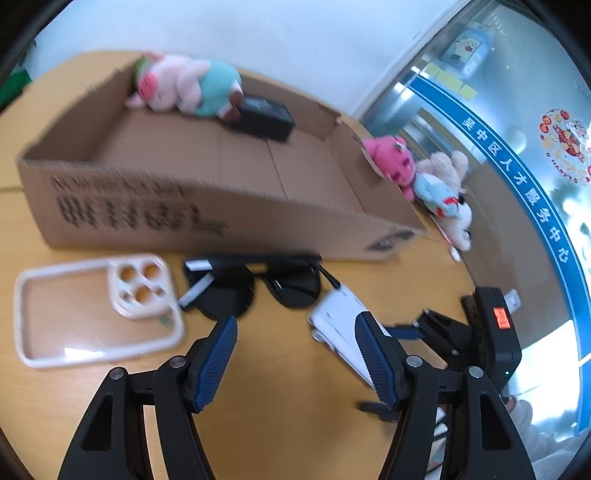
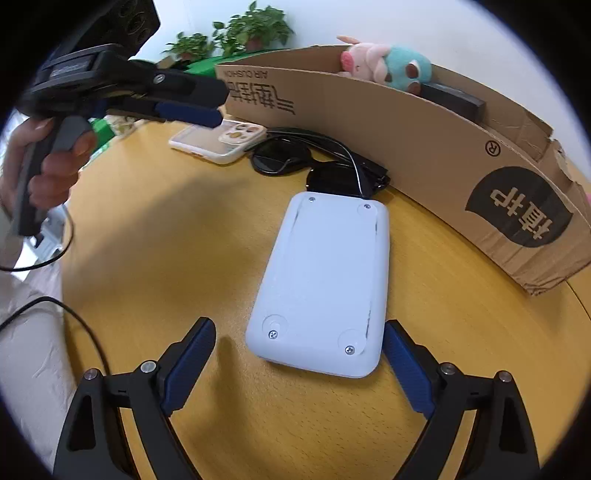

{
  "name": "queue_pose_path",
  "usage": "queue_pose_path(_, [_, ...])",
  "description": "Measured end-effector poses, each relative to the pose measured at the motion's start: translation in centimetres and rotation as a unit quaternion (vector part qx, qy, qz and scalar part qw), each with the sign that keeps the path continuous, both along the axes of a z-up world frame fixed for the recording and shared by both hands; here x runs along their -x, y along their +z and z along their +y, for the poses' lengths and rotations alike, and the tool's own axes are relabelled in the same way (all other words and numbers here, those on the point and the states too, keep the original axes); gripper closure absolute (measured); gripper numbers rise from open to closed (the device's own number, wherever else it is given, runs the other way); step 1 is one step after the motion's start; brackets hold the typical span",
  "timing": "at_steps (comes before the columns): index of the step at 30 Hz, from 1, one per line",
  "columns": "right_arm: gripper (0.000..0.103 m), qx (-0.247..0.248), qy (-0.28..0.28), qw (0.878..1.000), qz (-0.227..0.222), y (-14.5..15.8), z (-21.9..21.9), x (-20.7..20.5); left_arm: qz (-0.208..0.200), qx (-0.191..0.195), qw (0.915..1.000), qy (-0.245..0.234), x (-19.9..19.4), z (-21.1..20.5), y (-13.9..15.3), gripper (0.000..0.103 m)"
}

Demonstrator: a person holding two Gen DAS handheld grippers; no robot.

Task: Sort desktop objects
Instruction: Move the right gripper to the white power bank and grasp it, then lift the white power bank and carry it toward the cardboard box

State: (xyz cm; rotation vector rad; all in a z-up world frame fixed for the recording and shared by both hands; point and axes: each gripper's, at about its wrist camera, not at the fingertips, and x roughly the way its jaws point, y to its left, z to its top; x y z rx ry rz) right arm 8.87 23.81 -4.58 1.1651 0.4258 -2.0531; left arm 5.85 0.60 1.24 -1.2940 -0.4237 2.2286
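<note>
Wood table [image 2: 155, 236] w/ cardboard box [image 2: 424, 147], phone case [image 2: 218, 142], sunglasses [image 2: 291, 158], white device [image 2: 325, 280].

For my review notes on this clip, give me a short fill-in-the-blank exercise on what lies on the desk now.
1. The plush pig lies inside the cardboard ____.
2. The sunglasses lie between the clear phone case and the ____ device.
3. The right gripper has its jaws ____, either side of the device's near end.

Missing words: box; white; open

Potted plants [image 2: 255, 26] stand behind the wooden table [image 2: 155, 236].
</note>
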Motion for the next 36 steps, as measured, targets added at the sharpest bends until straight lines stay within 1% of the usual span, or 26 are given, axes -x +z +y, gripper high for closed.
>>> queue_pose_path(2, [0.011,0.005,-0.022,1.000,0.008,-0.1,-0.4,0.3,-0.015,-0.012,0.9998,-0.007,0.0,0.6,-0.8,0.038])
queue_pose_path(4, [0.014,-0.011,-0.044,0.999,0.024,-0.2,-0.9,0.5,-0.028,-0.029,0.9991,-0.015,0.1,1.2,-1.5,0.038])
queue_pose_path(5, [0.015,-0.020,-0.050,0.998,0.031,-0.3,-1.2,0.5,-0.034,-0.033,0.9987,-0.016,0.2,1.4,-1.9,0.040])
queue_pose_path(6, [0.019,-0.018,-0.055,0.998,0.031,-0.2,-1.3,0.4,-0.040,-0.035,0.9985,-0.015,0.2,1.7,-2.3,0.040])
queue_pose_path(7, [0.026,-0.019,-0.064,0.997,0.035,-0.1,-1.4,0.2,-0.046,-0.038,0.9981,-0.014,0.2,2.0,-2.7,0.040])
queue_pose_path(8, [0.028,-0.018,-0.071,0.997,0.035,0.0,-1.4,0.0,-0.051,-0.045,0.9975,-0.014,0.1,2.2,-3.1,0.041])
queue_pose_path(9, [0.034,-0.014,-0.079,0.996,0.036,0.1,-1.3,-0.4,-0.056,-0.054,0.9969,-0.015,0.0,2.5,-3.4,0.042])
queue_pose_path(10, [0.035,-0.012,-0.085,0.996,0.034,0.1,-1.3,-0.8,-0.061,-0.061,0.9961,-0.019,-0.2,2.8,-3.7,0.046])
queue_pose_path(12, [0.035,-0.009,-0.090,0.995,0.034,0.1,-1.4,-1.8,-0.066,-0.052,0.9962,-0.025,-0.5,3.7,-4.2,0.054])
queue_pose_path(14, [0.035,0.000,-0.094,0.995,0.026,0.2,-1.8,-2.7,-0.078,-0.048,0.9954,-0.029,-0.9,4.3,-4.9,0.064])
queue_pose_path(17, [0.035,0.014,-0.115,0.993,0.016,0.3,-1.6,-3.7,-0.064,-0.022,0.9974,-0.026,-1.8,5.1,-4.8,0.069])
queue_pose_path(20, [0.035,0.039,-0.128,0.991,0.006,0.4,-0.9,-4.1,-0.067,-0.034,0.9967,-0.028,-2.2,5.0,-4.8,0.071])
queue_pose_path(22, [0.035,0.046,-0.135,0.990,0.011,0.6,-0.7,-4.7,-0.064,-0.031,0.9971,-0.030,-2.5,5.3,-4.6,0.071])
queue_pose_path(27, [0.035,0.060,-0.149,0.987,0.014,1.2,-0.5,-5.2,-0.050,-0.018,0.9982,-0.029,-3.0,5.6,-3.8,0.077])
queue_pose_path(31, [0.035,0.071,-0.158,0.984,0.037,2.4,-0.4,-5.3,-0.032,-0.025,0.9986,-0.033,-2.9,5.2,-2.5,0.077])
queue_pose_path(36, [0.035,0.075,-0.161,0.981,0.076,5.0,-0.3,-4.8,0.014,-0.030,0.9987,-0.039,-2.2,5.1,0.6,0.077])
